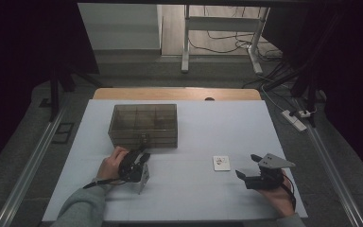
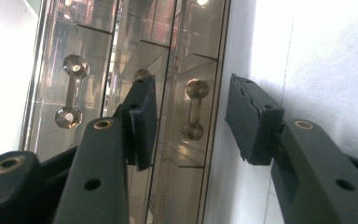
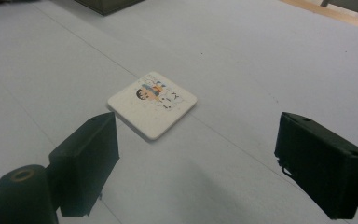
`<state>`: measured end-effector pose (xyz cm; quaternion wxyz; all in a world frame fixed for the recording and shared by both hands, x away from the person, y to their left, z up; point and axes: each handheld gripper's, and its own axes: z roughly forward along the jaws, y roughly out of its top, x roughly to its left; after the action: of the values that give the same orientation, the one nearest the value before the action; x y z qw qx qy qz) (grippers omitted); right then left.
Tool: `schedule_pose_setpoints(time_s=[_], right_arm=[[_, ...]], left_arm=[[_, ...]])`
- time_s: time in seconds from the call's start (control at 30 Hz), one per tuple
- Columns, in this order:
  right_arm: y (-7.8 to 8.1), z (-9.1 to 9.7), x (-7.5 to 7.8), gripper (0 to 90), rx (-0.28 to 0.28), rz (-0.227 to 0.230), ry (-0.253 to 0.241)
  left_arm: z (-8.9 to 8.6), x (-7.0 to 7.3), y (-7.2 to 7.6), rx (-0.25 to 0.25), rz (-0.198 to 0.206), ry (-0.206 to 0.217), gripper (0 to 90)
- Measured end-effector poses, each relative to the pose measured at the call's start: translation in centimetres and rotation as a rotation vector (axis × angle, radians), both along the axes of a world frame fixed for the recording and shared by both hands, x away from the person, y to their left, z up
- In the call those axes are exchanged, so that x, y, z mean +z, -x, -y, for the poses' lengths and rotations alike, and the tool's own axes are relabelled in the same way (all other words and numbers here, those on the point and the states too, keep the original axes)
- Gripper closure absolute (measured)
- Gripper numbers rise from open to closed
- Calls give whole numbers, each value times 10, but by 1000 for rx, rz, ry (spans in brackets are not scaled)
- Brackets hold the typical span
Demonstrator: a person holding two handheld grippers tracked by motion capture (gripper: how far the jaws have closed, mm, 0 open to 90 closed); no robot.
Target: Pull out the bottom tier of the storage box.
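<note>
From above, the left hand-held gripper [image 1: 139, 158] sits at the front of the brown see-through box [image 1: 143, 124]; its tips are hard to see.

Its own view shows the jaws apart around a small knob [image 2: 193, 109], not touching.

The right hand-held gripper [image 3: 193, 163] is wide apart, the picture tile [image 3: 152, 103] lying on the white surface [image 3: 270, 60] just ahead.

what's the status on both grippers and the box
Left gripper open, jaws astride the box's handle. Right gripper open, short of the tile. Box closed. Nothing in the way.
</note>
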<state>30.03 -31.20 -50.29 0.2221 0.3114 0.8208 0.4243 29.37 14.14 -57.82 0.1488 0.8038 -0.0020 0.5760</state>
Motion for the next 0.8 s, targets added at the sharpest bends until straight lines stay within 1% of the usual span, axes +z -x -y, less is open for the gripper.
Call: schedule_pose_setpoints(time_s=[0.17, 0.5, 0.53, 0.8], right_arm=[[1, -1, 0, 132, -7, 3, 0], [1, 0, 0, 132, -8, -1, 2], [1, 0, -1, 133, -8, -1, 3], [1, 0, -1, 135, -6, -3, 6]], left_arm=[[2, -1, -2, -14, 10, -7, 554], [4, -1, -7, -28, 5, -2, 577], [4, -2, -7, -29, 4, 3, 579], [5, -3, -11, -29, 0, -4, 609]])
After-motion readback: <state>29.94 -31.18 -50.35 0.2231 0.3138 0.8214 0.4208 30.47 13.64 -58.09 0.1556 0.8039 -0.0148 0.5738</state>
